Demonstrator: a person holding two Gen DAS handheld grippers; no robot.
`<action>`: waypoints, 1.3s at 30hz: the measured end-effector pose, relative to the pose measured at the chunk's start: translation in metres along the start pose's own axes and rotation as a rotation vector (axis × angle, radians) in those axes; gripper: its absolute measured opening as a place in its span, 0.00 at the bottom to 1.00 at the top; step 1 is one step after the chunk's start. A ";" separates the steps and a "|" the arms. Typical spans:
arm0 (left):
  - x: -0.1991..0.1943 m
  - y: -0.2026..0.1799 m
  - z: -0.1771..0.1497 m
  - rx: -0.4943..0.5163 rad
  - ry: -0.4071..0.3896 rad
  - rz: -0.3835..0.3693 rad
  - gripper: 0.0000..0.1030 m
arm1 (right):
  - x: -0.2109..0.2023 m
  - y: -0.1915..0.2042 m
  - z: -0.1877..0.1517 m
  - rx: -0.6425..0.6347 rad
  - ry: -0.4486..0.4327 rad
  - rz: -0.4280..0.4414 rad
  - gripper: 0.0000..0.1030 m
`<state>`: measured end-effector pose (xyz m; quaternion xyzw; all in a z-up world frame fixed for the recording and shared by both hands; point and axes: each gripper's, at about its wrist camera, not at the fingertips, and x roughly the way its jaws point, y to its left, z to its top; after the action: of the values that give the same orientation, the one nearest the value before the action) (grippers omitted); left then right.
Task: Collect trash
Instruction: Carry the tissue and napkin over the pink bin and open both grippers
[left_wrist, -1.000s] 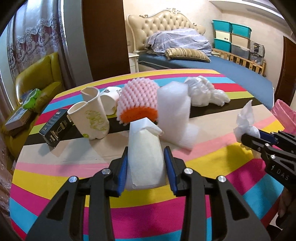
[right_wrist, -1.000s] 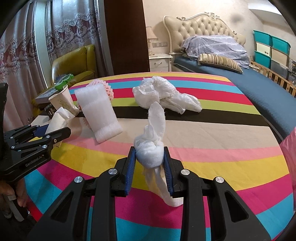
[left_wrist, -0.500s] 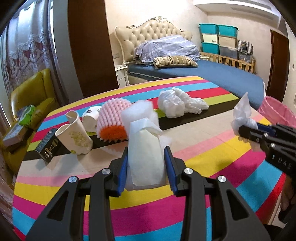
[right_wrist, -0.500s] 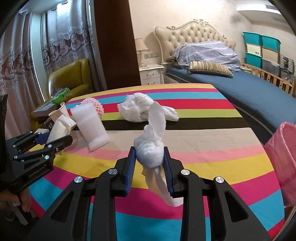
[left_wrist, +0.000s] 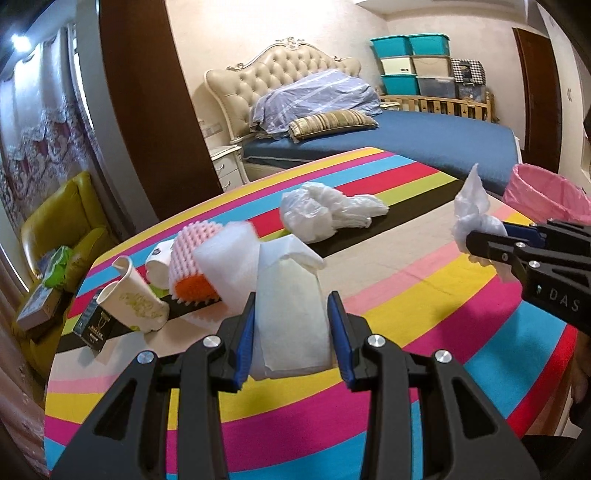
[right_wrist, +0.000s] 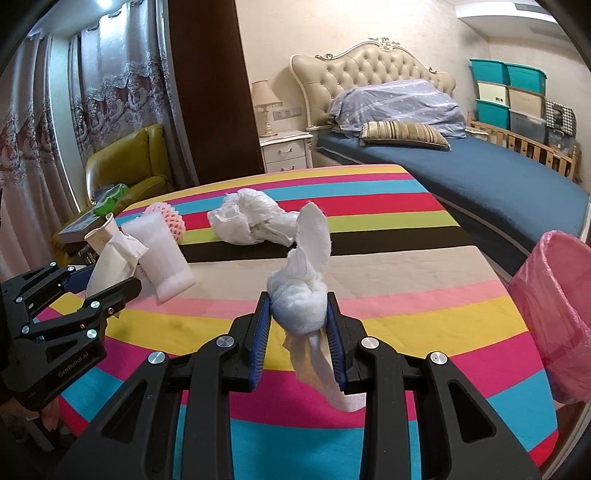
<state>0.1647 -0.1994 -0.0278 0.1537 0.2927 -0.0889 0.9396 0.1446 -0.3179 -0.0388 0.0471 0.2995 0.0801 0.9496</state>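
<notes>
The left tool (left_wrist: 291, 332) clamps a folded white paper bag (left_wrist: 290, 314), long axis upright, above the striped worktop (left_wrist: 424, 295). The right tool (right_wrist: 298, 328) pinches a knotted tissue wad (right_wrist: 299, 302), its tail pointing up, near the pink bin (right_wrist: 554, 306).

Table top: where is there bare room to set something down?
Bare: the striped table between the crumpled plastic bag and the pink-lined bin, plus the near edge. Crowded: the far left, around the paper cup, foam net and foam sheet.

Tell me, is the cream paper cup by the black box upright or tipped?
Tipped: the cream paper cup lies on its side.
</notes>
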 end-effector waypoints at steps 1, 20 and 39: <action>0.000 -0.003 0.000 0.007 -0.002 -0.002 0.35 | -0.001 -0.001 0.000 0.002 -0.001 -0.002 0.28; 0.006 -0.040 0.010 0.099 -0.008 -0.054 0.35 | -0.016 -0.031 -0.003 0.048 -0.033 -0.048 0.28; 0.016 -0.156 0.074 0.142 -0.001 -0.538 0.35 | -0.092 -0.178 -0.013 0.227 -0.131 -0.354 0.28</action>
<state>0.1758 -0.3723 -0.0163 0.1359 0.3157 -0.3554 0.8692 0.0844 -0.5090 -0.0225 0.1055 0.2477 -0.1254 0.9549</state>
